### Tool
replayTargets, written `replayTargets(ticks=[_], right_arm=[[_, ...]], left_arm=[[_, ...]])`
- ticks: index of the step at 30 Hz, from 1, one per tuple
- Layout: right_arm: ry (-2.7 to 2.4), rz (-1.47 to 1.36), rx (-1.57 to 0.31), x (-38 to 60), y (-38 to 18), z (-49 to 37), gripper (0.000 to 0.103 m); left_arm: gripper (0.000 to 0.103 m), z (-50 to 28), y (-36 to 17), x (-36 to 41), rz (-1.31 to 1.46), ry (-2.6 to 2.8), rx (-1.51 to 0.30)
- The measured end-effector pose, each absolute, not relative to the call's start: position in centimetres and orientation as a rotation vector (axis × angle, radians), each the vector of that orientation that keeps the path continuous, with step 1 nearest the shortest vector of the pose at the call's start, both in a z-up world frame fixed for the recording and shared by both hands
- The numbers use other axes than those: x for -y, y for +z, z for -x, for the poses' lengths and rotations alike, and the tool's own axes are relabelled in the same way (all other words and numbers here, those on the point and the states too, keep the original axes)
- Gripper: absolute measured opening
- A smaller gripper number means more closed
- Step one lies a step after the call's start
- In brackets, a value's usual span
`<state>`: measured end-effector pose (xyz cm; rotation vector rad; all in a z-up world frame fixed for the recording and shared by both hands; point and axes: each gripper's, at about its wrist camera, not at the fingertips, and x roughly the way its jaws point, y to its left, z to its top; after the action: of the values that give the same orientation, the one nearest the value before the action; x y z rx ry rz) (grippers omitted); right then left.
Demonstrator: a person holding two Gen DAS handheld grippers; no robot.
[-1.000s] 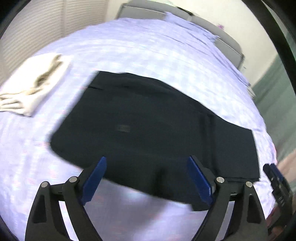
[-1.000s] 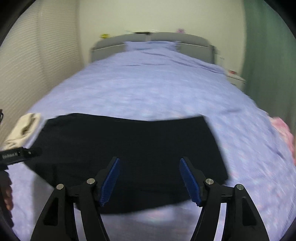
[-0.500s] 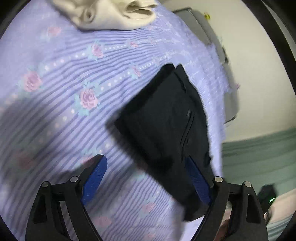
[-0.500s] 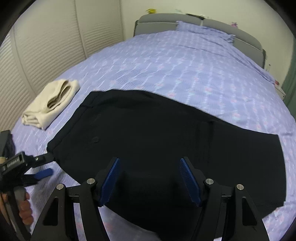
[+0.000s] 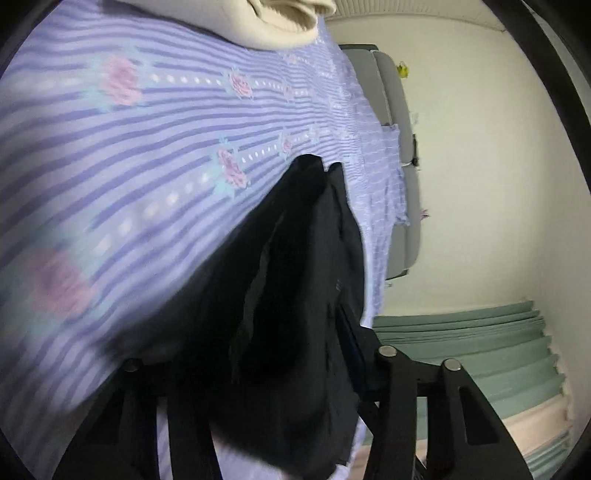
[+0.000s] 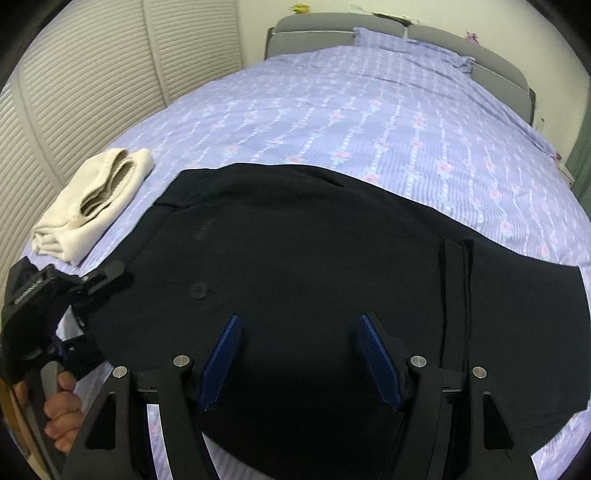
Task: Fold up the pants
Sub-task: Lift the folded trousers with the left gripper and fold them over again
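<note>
In the left wrist view, the left gripper (image 5: pixel 295 369) is rolled on its side at the edge of the black pants (image 5: pixel 295 295). Its jaws are closing with a bunch of the dark cloth between them; whether the pads already press on it cannot be told, since the fabric hides them. A cream folded garment (image 5: pixel 280 22) lies beyond on the striped floral bed (image 5: pixel 147 147).

In the right wrist view, the right gripper (image 6: pixel 301 362) hangs released over the pants (image 6: pixel 314 251), its blue pads (image 6: pixel 221 362) apart. The pants lie flat across the bed's (image 6: pixel 369 110) near edge. The left gripper (image 6: pixel 99 280) sits at their left end, a hand (image 6: pixel 61 410) on its handle, with the cream garment (image 6: pixel 92 199) beside the left edge.
</note>
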<state>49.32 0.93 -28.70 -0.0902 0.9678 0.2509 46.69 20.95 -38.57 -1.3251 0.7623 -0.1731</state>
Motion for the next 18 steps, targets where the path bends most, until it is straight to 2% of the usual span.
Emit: replayTargets(ticks=[5, 7, 12, 18], right_arm=[[0.182, 0.054, -0.976, 1.2, -29.5, -50.8, 0.068], [0.168, 0.031, -0.991, 2.0, -29.7, -51.4, 0.068], [0.159, -0.018, -0.950, 5.1, -27.7, -51.3, 0.068], [0.146, -0.146, -0.915, 12.9, -24.0, -49.3, 0.068]], left_arm=[[0.025, -48.6, -37.2, -19.8, 1.192, -0.099, -0.829], [0.022, -48.9, -35.4, -19.4, 1.117, -0.087, -0.827], [0.021, -49.5, -25.8, -15.2, 0.760, -0.048, -0.766], [0.021, -50.4, -14.3, -3.9, 0.406, -0.115, -0.640]])
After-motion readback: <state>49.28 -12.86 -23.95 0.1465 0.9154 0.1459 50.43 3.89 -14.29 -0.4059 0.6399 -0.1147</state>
